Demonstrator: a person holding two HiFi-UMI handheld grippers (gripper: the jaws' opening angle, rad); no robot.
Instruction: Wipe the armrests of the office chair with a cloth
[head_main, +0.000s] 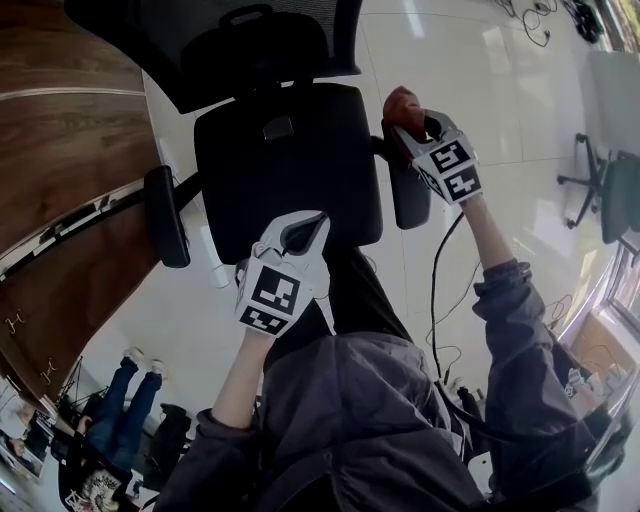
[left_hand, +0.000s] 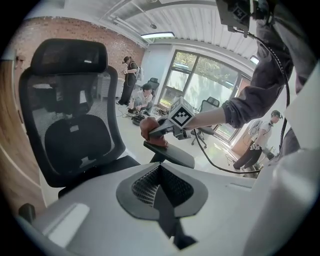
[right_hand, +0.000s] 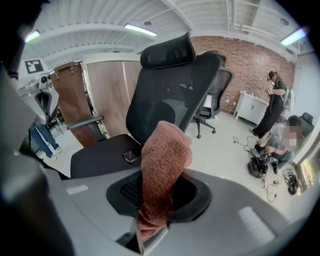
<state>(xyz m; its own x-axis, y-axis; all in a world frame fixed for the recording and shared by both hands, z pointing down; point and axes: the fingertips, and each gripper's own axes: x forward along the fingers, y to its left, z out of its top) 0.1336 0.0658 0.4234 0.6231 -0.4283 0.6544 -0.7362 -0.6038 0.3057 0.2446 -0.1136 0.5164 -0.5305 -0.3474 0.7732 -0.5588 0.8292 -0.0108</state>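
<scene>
Right gripper clamps cloth, seemingly on armrest

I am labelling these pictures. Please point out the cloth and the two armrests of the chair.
cloth (right_hand: 162, 170): right gripper view, middle of the upright fold.
armrest under the cloth (head_main: 411, 200): head view, bare part of its pad.
other armrest (head_main: 166, 215): head view, middle of its pad.

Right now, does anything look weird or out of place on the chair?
Only one thing: a small flat dark object lies on the seat, where someone would sit. Nothing looks spilled or broken.
</scene>
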